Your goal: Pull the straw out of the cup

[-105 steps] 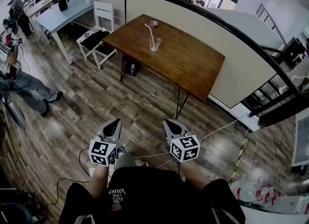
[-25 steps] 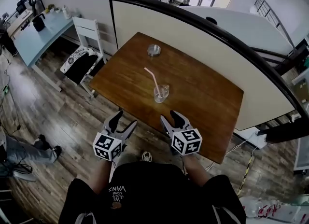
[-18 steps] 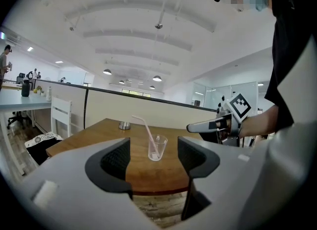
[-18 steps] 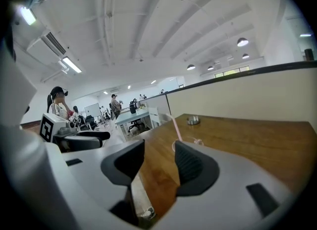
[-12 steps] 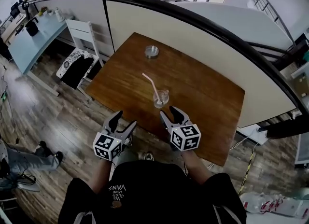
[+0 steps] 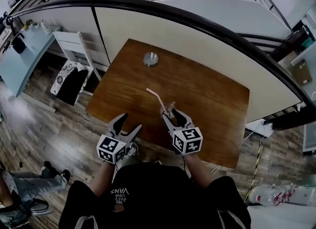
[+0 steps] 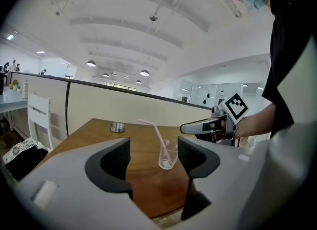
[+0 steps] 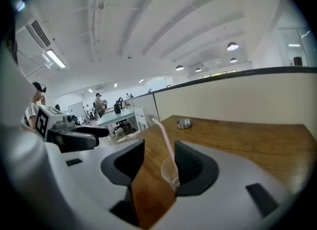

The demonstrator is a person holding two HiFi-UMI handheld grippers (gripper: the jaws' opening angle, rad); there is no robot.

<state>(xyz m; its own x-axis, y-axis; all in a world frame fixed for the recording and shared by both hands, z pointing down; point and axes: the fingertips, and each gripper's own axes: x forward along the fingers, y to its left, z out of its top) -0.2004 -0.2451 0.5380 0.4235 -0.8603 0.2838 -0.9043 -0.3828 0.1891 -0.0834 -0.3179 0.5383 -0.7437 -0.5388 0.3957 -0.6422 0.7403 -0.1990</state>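
Sets right gripper point(image 6: 171, 112), jaws apart and empty, at the clear cup point(image 7: 167, 157), likely to steady it, with left gripper point(image 6: 129, 123) open, empty, free for the pink straw point(image 6: 154, 96)

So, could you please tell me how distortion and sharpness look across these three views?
Head view: strong fisheye bows the black railing into an arc, brown wooden table sharp. Left gripper view: dark rounded corners, clear plastic cup fairly crisp. Right gripper view: same vignette, pink bendy straw slightly soft.

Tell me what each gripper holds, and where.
Nothing. Both the left gripper and right gripper are open; the clear plastic cup with the pink straw stands ungripped.
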